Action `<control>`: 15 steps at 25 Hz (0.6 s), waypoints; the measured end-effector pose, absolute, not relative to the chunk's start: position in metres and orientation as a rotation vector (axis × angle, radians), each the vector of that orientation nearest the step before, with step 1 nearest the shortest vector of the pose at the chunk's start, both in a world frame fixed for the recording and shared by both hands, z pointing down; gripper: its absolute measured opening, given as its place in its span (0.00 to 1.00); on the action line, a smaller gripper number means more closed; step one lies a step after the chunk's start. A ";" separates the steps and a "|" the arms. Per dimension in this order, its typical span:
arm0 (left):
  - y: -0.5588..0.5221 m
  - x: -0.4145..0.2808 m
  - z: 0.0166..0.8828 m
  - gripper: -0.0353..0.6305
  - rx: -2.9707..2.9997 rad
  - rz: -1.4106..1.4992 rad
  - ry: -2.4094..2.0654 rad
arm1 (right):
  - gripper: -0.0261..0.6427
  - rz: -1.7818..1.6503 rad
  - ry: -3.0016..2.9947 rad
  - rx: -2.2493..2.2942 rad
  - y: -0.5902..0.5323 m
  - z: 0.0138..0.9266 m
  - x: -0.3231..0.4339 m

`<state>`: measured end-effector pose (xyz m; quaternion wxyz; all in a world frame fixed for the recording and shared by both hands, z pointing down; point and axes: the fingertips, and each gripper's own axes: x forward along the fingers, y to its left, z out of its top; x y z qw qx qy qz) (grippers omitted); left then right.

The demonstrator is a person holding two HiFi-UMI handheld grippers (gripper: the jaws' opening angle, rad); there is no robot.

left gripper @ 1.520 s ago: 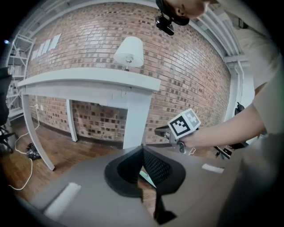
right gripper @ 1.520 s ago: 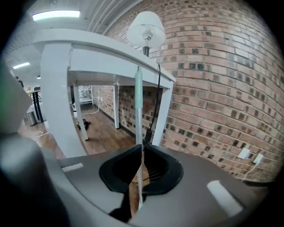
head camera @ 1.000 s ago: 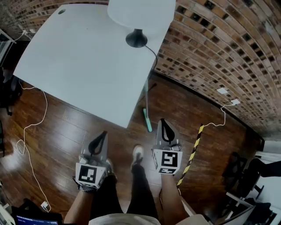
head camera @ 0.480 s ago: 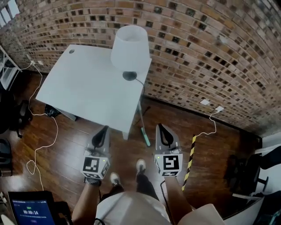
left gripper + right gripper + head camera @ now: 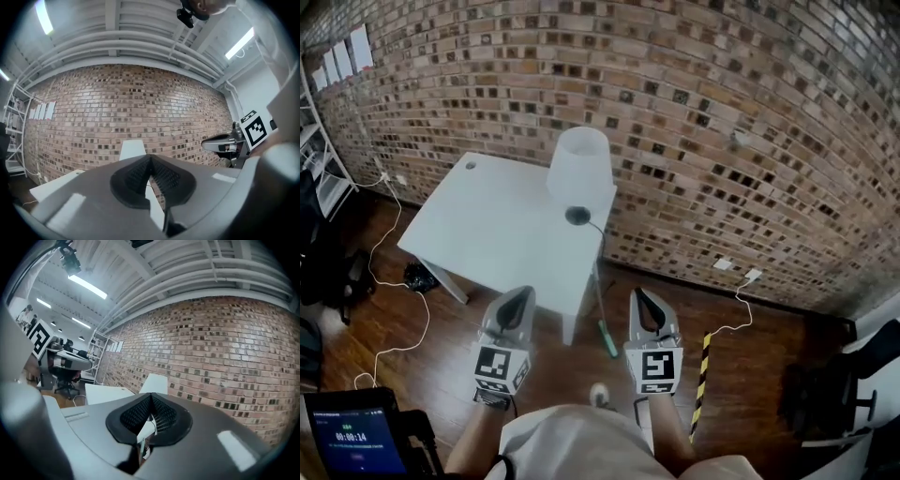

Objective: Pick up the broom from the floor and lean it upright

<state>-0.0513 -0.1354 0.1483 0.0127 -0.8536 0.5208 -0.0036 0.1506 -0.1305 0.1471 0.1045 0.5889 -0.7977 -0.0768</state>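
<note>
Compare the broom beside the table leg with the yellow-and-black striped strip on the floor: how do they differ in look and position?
Look: the broom has a thin pale handle and a green end; the striped strip is banded yellow and black along its length. Position: the broom sits close beside the white table's leg; the striped strip lies further right, apart from the table. Both are long, narrow and over the wooden floor.

The left gripper [image 5: 150,160] faces a brick wall [image 5: 140,103] with its jaws pressed together and nothing between them, a white lampshade [image 5: 132,151] and a white table [image 5: 54,183] just beyond, and the right gripper [image 5: 208,144] alongside at the right.
</note>
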 end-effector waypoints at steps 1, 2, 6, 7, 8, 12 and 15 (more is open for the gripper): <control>-0.136 -0.052 0.142 0.05 -2.650 0.005 1.617 | 0.06 -0.229 -2.364 1.741 -0.130 0.141 0.149; -0.138 -0.053 0.136 0.05 -2.641 0.017 1.613 | 0.06 -0.234 -2.374 1.748 -0.130 0.134 0.148; -0.138 -0.051 0.125 0.05 -2.635 0.032 1.586 | 0.06 -0.229 -2.391 1.784 -0.124 0.121 0.139; -0.137 -0.049 0.124 0.05 -2.637 0.032 1.577 | 0.06 -0.221 -2.392 1.787 -0.122 0.120 0.138; -0.136 -0.048 0.124 0.05 -2.639 0.032 1.570 | 0.06 -0.214 -2.392 1.789 -0.120 0.121 0.138; -0.132 -0.049 0.124 0.05 -2.641 0.035 1.555 | 0.06 -0.181 -2.361 1.804 -0.113 0.131 0.143; -0.127 -0.050 0.121 0.05 -2.647 0.032 1.538 | 0.06 -0.162 -2.346 1.836 -0.109 0.129 0.147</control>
